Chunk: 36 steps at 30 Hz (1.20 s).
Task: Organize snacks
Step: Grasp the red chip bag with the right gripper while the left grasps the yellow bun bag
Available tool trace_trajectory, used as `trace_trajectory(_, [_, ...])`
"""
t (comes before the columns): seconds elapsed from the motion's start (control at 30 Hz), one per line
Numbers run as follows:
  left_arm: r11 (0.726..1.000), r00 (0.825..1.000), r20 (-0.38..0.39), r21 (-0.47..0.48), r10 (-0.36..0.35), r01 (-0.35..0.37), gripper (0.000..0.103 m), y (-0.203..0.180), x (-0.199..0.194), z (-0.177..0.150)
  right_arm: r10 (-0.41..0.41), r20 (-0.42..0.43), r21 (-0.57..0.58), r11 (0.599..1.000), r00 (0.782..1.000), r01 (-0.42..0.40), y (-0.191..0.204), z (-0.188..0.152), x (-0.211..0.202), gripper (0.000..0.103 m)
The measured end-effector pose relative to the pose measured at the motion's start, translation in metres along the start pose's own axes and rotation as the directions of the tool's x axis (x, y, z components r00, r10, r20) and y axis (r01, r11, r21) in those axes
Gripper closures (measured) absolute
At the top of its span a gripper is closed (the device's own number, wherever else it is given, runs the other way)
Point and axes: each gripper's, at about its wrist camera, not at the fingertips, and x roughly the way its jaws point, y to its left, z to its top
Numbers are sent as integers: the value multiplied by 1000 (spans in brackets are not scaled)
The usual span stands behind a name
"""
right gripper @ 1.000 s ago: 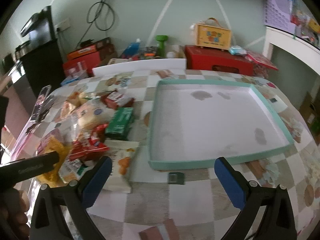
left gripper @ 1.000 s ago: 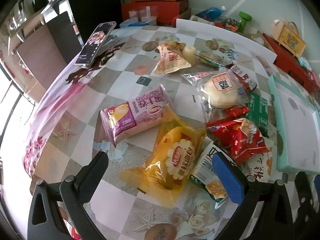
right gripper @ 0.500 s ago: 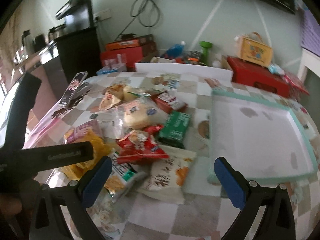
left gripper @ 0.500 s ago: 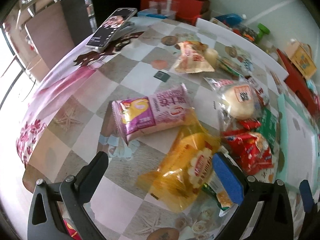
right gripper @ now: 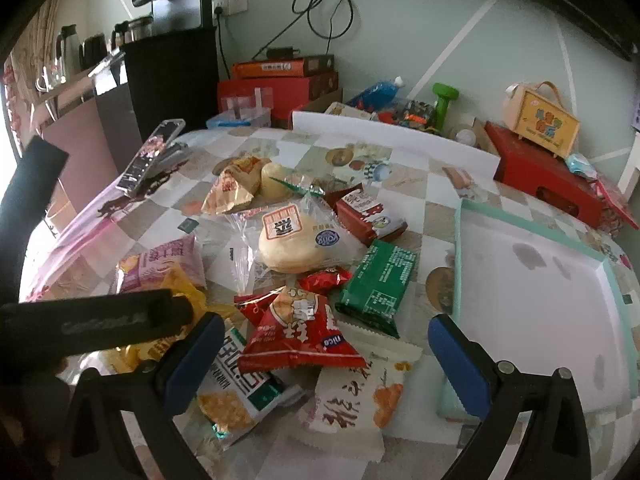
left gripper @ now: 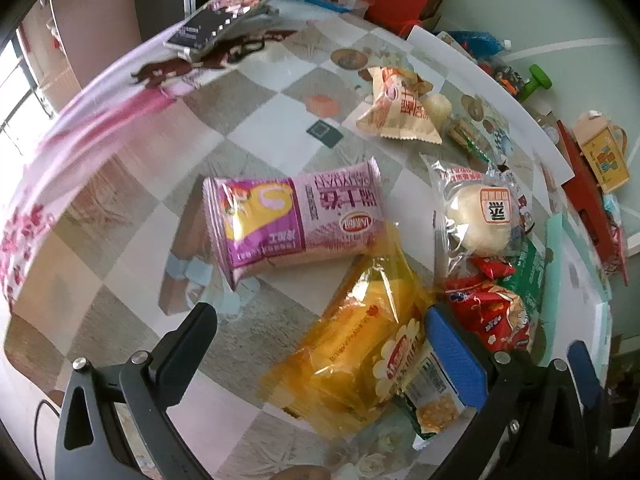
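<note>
Snacks [right gripper: 298,326] heaped left of tray rim [right gripper: 458,264], both grippers agape

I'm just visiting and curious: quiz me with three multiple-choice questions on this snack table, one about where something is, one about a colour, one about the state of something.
1. Where is the tray relative to the snack pile?
A. to the pile's right in the right wrist view
B. under the pile
C. on the floor

2. What colour is the flat packet beside the tray?
A. blue
B. green
C. black

3. What is in the tray?
A. several snacks
B. a phone
C. nothing

Answers:
1. A: it lies on the table, right of the snacks.
2. B: its wrapper is green with white print.
3. C: its white floor is bare apart from stains, and both the left gripper and the right gripper are open and hold nothing.
</note>
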Motion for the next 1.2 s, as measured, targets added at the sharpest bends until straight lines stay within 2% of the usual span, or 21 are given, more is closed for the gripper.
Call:
trace_trajectory(0.3, [999, 998, -44, -11, -38, 38, 0, -4, 9, -6, 9, -53, -21, 1000, 999, -10, 3, -1, 22, 9])
trace_trajectory(0.47, [998, 997, -47, -10, -55, 54, 2, -4, 11, -6, 31, -69, 7, 1000, 997, -30, -1, -2, 23, 21])
trace_trajectory(0.53, [998, 997, -49, -7, -61, 61, 5, -5, 10, -6, 48, -79, 22, 999, 996, -47, -2, -2, 25, 32])
trace_trajectory(0.6, [998, 997, -54, -1, -60, 60, 6, -8, 11, -5, 57, -90, 32, 998, 994, -54, -2, -3, 25, 37])
trace_trajectory(0.67, [998, 997, -55, 3, -60, 60, 8, -11, 11, -5, 62, -89, 39, 998, 994, -58, -3, -2, 24, 39])
trace_trajectory(0.73, [998, 997, -56, 12, -55, 56, 15, -14, 12, -5, 66, -88, 43, 997, 994, -62, -3, -2, 23, 41])
trace_trajectory(0.87, [997, 996, -61, 37, -62, 64, 18, -20, 13, -5, 68, -96, 42, 997, 993, -64, -3, -2, 24, 41])
trace_trajectory(1.2, [994, 993, -64, 34, -104, 106, 39, -26, 16, -2, 66, -103, 28, 998, 993, -63, -1, -4, 22, 44])
